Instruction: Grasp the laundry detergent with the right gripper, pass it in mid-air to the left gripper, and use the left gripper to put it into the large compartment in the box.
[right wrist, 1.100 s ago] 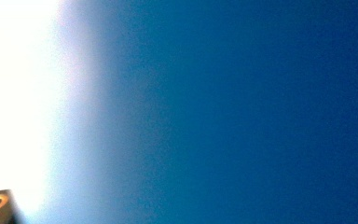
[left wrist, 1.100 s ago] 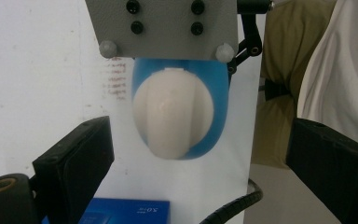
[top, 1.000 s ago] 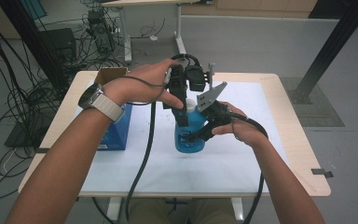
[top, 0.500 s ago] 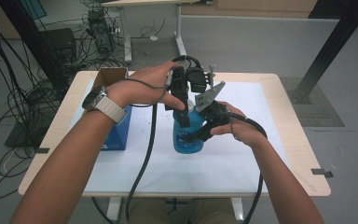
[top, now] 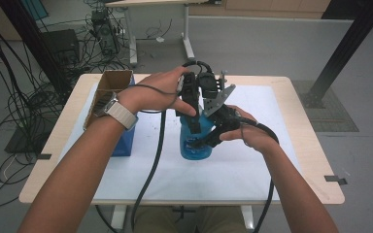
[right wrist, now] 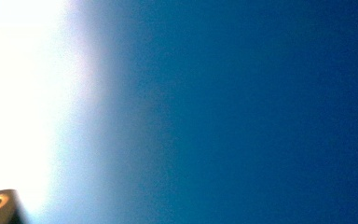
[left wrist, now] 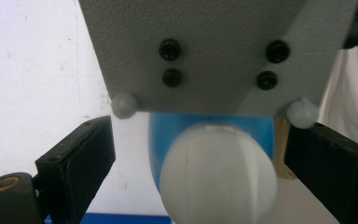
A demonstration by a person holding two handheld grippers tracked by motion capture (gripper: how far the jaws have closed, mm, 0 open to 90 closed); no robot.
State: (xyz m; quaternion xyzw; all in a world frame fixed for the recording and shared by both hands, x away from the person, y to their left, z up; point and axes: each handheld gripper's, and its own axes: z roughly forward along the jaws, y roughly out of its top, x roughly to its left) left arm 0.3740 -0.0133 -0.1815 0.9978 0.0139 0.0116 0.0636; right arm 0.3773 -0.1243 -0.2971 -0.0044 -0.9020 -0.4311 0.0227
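Observation:
A blue translucent bottle [top: 194, 148] with a white cap stands upright on the white mat. My right gripper [top: 203, 142] comes in from the right and is shut on the bottle's body; in the right gripper view the blue wall [right wrist: 261, 112] is pressed right up to the camera. My left gripper [top: 193, 125] points down over the bottle's top. In the left gripper view its two black jaws stand open on either side of the white cap [left wrist: 219, 175], with a gap on the left. The right gripper's grey plate [left wrist: 200, 51] lies just beyond the cap.
An open cardboard box [top: 108, 87] stands on a blue box [top: 125, 141] at the table's left. The white mat [top: 257, 165] covers most of the wooden table [top: 315, 160]. Cables trail from both grippers toward the front edge.

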